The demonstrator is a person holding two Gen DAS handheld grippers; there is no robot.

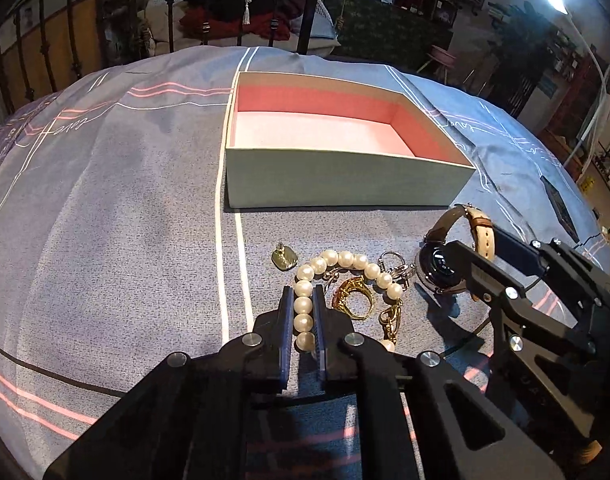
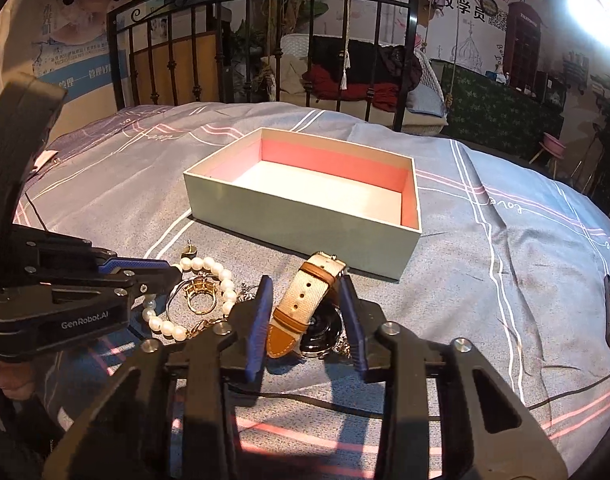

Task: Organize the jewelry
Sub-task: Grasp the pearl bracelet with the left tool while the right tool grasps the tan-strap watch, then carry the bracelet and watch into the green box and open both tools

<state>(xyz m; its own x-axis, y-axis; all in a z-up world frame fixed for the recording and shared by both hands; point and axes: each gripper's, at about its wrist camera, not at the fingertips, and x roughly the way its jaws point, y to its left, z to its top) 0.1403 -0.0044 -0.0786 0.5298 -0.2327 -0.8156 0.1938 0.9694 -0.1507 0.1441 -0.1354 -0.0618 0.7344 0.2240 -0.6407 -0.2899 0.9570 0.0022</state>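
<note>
Already both grippers are down in the jewelry pile on the bedspread [image 1: 105,200]. The left gripper [image 1: 304,312] is clamped on the pearl bracelet [image 1: 345,258], a straight run of beads lying along its fingers while the rest curls away to its right around a gold ring [image 1: 355,296]. The right gripper [image 2: 305,312] straddles the wristwatch [image 2: 301,308], whose beige and brown strap runs forward between its pads; whether both pads press it I cannot tell. Ahead of both, past the pile, stands the open box [image 1: 345,180] with a pink lining, nothing in it. Its near wall faces the left gripper squarely, which looks the nearer, so each load would need to lift and clear that wall.
</note>
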